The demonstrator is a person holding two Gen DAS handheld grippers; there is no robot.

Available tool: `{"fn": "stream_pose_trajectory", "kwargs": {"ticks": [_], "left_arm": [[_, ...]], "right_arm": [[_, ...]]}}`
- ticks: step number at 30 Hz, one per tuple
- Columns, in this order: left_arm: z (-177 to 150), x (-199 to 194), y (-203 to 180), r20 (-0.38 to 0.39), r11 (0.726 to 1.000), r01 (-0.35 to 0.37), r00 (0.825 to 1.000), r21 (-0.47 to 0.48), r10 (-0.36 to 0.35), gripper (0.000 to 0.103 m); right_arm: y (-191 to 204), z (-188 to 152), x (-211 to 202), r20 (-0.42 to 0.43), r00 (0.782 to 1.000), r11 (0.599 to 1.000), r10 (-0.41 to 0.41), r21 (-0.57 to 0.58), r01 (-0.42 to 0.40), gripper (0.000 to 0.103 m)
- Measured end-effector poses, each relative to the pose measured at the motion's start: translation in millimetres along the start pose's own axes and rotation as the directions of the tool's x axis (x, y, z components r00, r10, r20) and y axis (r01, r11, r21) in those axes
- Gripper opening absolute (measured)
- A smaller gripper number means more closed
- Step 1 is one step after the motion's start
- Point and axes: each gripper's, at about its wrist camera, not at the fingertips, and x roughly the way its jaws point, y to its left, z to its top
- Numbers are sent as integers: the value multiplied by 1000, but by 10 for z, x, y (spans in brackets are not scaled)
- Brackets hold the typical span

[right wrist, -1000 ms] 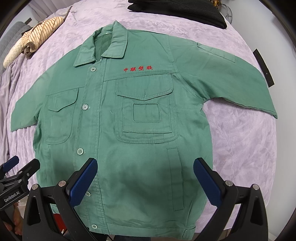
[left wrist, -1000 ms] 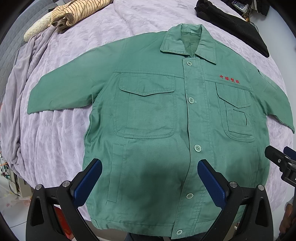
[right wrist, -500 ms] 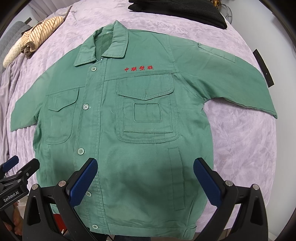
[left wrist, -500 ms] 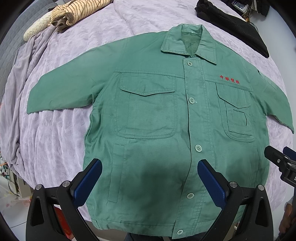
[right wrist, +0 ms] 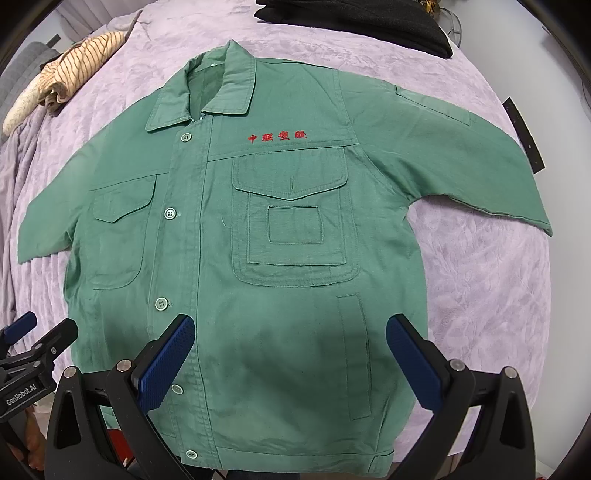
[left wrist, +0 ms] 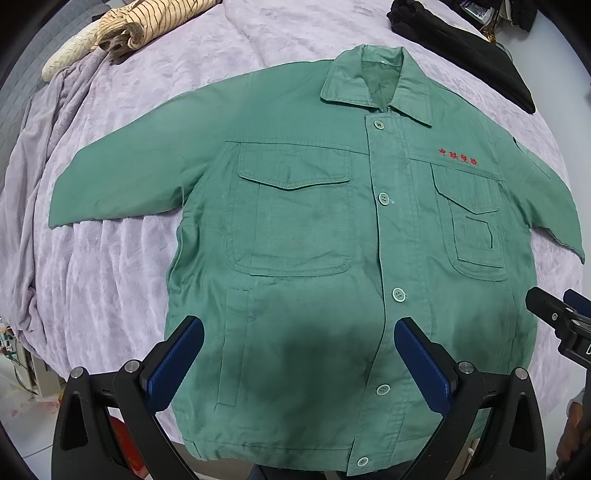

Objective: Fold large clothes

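A green work jacket (left wrist: 314, 236) (right wrist: 280, 258) lies flat and buttoned on a lilac bedspread, front up, both sleeves spread out, red characters on its chest. My left gripper (left wrist: 299, 350) hovers above the jacket's lower hem, open, with nothing between its blue pads. My right gripper (right wrist: 290, 349) hovers likewise above the lower front, open and empty. Each gripper shows at the edge of the other's view: the right one (left wrist: 557, 325), the left one (right wrist: 33, 347).
The lilac bedspread (left wrist: 110, 266) (right wrist: 491, 280) covers the bed. A striped cream garment (left wrist: 122, 29) (right wrist: 70, 77) lies bunched at the far left. Folded black clothing (left wrist: 469, 51) (right wrist: 354, 22) sits at the far right. The bed's edge drops off at the left.
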Motion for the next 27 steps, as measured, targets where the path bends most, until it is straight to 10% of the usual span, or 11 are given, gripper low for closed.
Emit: {"fn": "stream_pose_trajectory", "kwargs": {"ticks": [17, 27], "left_arm": [[58, 132, 260, -53, 998, 61, 997, -12, -62, 103], [220, 443, 1457, 22, 959, 137, 990, -250, -136, 103]], "right_arm": [[271, 6, 18, 14, 1000, 1000, -14, -8, 14, 103], [1016, -104, 188, 19, 999, 991, 44, -125, -42, 103]]}}
